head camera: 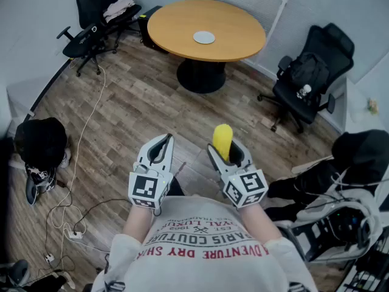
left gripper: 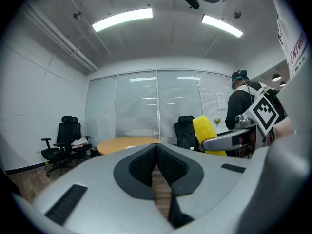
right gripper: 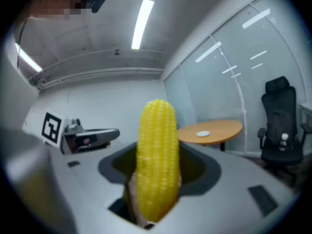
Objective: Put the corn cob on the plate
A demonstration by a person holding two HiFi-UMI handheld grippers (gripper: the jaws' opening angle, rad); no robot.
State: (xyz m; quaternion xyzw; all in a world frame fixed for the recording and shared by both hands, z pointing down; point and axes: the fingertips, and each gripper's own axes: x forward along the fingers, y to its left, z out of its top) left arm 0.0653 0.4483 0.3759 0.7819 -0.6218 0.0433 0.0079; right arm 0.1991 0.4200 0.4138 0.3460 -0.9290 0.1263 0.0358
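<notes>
We see the right gripper point(head camera: 226, 152) clenched on the corn cob point(right gripper: 157, 160); its long axis stands upright, rounded tip up. The left gripper point(left gripper: 157, 155) has its 2 jaws pressed together, empty.

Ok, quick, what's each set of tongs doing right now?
Left tongs: closed, nothing in them.
Right tongs: closed on the corn cob.

The corn cob point(right gripper: 157, 160) in my right gripper point(head camera: 225, 156) looks like glossy, bumpy yellow plastic. My left gripper point(left gripper: 156, 147) is matt grey plastic with black ribbed pads point(left gripper: 141, 165). At twelve o'clock the desk point(head camera: 182, 23) is smooth wood, and the floor point(head camera: 121, 120) is wood planks.
</notes>
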